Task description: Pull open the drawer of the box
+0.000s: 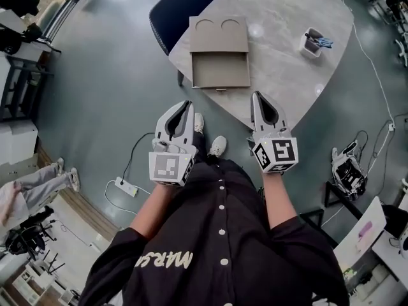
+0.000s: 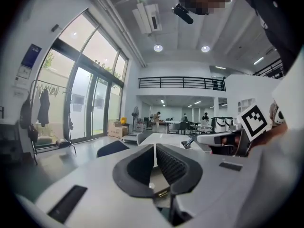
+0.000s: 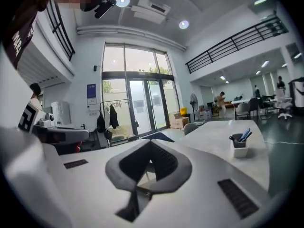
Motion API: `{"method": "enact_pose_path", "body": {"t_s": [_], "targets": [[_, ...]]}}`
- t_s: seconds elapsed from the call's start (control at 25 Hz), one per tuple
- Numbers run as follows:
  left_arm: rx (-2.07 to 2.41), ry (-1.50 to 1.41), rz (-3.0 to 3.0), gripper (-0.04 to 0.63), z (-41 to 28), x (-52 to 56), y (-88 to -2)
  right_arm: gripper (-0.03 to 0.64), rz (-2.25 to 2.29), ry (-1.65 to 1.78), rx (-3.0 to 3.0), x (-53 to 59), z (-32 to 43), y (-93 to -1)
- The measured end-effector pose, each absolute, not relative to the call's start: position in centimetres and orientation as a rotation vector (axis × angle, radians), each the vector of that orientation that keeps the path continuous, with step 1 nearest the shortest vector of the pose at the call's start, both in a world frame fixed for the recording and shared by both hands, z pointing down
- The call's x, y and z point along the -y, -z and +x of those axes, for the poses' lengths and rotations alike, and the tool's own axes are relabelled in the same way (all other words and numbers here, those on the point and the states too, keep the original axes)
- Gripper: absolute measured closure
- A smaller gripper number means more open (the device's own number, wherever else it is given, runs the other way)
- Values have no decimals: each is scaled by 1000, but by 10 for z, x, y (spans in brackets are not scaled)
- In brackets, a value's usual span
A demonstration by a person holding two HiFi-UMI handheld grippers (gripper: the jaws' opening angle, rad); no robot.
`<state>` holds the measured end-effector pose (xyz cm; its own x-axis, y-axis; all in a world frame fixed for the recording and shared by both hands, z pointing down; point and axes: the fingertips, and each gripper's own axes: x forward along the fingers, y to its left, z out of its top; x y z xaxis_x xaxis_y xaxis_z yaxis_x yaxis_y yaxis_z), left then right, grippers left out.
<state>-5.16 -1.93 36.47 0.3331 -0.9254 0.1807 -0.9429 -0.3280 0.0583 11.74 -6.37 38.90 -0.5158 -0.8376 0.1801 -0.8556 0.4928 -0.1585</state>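
Note:
A flat brown cardboard box [image 1: 218, 34] lies on the pale round table [image 1: 287, 81]. Its drawer [image 1: 220, 70] stands pulled out toward me and looks empty, with a small handle [image 1: 221, 89] on its near front. My left gripper [image 1: 188, 106] hangs over the floor just short of the table's near edge, its jaws closed together with nothing between them. My right gripper [image 1: 257, 97] is above the table's near edge, right of the drawer front, also shut and empty. In the gripper views the left gripper [image 2: 155, 147] and the right gripper [image 3: 150, 143] each show their tips meeting.
A white cup with pens [image 1: 312, 43] stands at the table's right side and also shows as the pen cup [image 3: 239, 145] in the right gripper view. A dark blue chair [image 1: 175, 11] is tucked behind the table's left. A power strip [image 1: 127, 187] and cables lie on the floor.

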Motion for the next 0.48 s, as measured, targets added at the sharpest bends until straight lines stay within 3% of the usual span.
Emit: {"method": "enact_pose_path", "body": {"t_s": [0.48], "targets": [[1750, -85, 2510, 569, -80, 4, -320, 620, 1710, -246, 2607, 27, 136, -330]]}}
